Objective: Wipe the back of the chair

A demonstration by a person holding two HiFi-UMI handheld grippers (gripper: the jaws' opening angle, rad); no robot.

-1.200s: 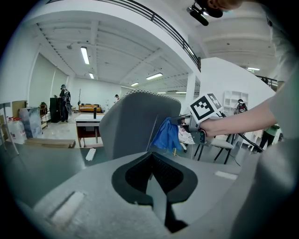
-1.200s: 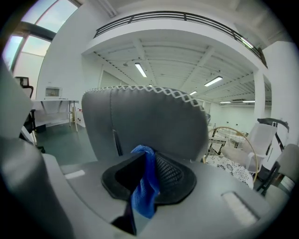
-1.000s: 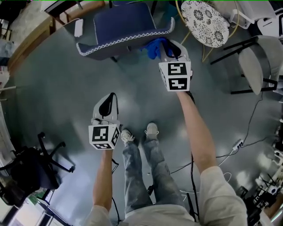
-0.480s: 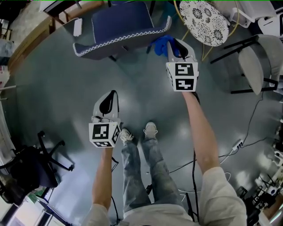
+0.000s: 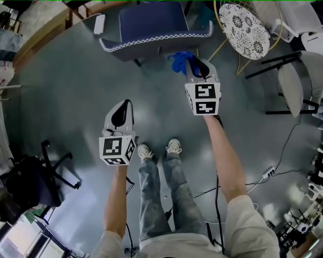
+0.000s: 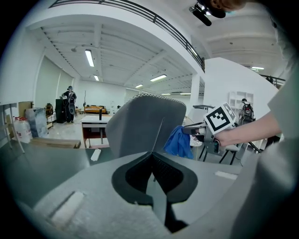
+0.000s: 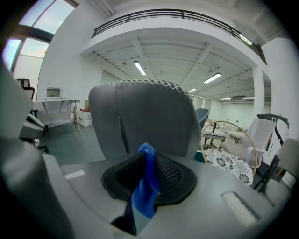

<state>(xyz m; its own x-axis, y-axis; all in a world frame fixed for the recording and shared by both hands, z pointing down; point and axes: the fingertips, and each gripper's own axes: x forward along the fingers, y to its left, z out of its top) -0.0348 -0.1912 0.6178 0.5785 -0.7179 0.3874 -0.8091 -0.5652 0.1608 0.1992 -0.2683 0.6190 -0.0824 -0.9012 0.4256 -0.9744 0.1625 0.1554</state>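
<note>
While my right gripper (image 5: 194,64) is pinching a blue cloth (image 5: 179,59) just beside the back of the chair (image 5: 151,22), I am holding my left gripper (image 5: 122,108) nearer, jaws pressed together on nothing.

It's a big, open lab-style hall, with a polished grey floor (image 5: 70,85), a high white ceiling hung with strip lights (image 6: 89,58) and a railed upper gallery (image 7: 177,14) running round. Cables trail to a power strip (image 5: 270,170) and a worktable (image 6: 96,121) stands far back. Mismatched seating is scattered about: a blue chair (image 5: 149,22), a patterned round chair (image 5: 245,30) and a black office chair (image 5: 30,184).
</note>
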